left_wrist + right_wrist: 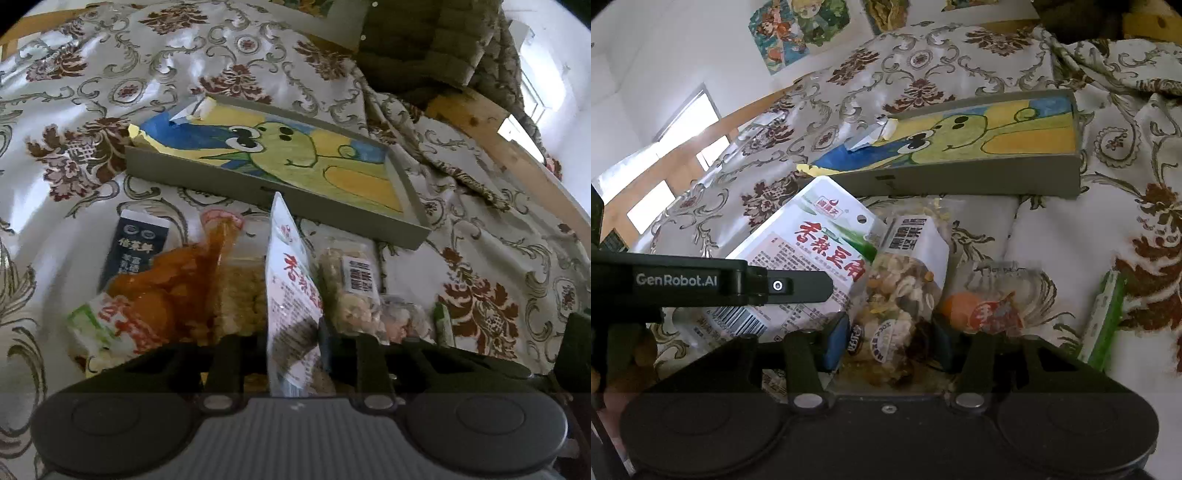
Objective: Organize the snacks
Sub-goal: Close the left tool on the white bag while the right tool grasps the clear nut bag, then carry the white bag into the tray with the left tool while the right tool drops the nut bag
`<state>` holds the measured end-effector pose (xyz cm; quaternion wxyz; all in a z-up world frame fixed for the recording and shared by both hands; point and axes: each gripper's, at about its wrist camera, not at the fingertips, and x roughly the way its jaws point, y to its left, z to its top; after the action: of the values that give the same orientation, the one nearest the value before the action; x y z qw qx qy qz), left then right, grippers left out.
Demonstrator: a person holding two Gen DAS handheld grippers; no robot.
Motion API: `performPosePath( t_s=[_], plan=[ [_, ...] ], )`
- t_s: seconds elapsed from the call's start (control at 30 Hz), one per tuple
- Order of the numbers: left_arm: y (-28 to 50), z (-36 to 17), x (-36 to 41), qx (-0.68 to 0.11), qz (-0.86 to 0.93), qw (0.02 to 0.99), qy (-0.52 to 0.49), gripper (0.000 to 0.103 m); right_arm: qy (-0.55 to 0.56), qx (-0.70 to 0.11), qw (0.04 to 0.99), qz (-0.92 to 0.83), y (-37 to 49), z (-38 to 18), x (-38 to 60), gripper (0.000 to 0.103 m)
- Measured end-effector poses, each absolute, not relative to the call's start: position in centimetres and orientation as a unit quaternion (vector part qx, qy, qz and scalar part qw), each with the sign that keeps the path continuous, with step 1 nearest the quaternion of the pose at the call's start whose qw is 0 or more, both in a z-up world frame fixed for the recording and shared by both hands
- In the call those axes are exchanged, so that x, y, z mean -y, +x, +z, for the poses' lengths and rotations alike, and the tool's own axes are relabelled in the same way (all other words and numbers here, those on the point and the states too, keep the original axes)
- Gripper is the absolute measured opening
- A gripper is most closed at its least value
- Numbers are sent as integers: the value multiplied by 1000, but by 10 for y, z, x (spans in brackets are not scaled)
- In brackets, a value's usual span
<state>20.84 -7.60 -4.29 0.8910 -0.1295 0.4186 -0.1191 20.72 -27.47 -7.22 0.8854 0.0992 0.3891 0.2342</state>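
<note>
Tray (280,199) holds no snacks. Left gripper (295,339) clamps the white packet (291,280); right gripper (890,339) clamps the nut bag (905,280). Remaining snacks unsorted.

Both views were taken from fisheye cameras mounted just behind the fingers of a hand-held gripper, angled down and forward, close over the snacks on the patterned cloth (92,85). In the left wrist view, the left hand-held gripper (295,347) filled the bottom edge, and the tray (280,192) was seen ahead, slightly to the right. In the right wrist view, the right hand-held gripper (890,332) filled the bottom edge, and the same tray (960,181) was seen ahead. Shared by both were the tray, the white packet (291,280) (812,236), the nut bag (351,288) (905,273) and the cloth (1052,240). The left hand-held gripper (798,286) was seen from the side at the left of the right view.
</note>
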Motion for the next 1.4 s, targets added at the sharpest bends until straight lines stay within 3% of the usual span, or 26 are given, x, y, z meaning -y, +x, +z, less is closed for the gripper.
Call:
performPosePath(
  t_s=[0.23,1.07,1.4],
  plan=[
    [201,-30,81,-417,-117,893,-121,13,34,-376,900,216,195,-61,263,47],
    [176,8,84,-419,-85,897,-107,7,-211,-229,934,176,147,-39,236,45],
    [202,35,85,-373,-94,913,-132,7,-166,-183,958,145,175,-16,251,46]
  ],
)
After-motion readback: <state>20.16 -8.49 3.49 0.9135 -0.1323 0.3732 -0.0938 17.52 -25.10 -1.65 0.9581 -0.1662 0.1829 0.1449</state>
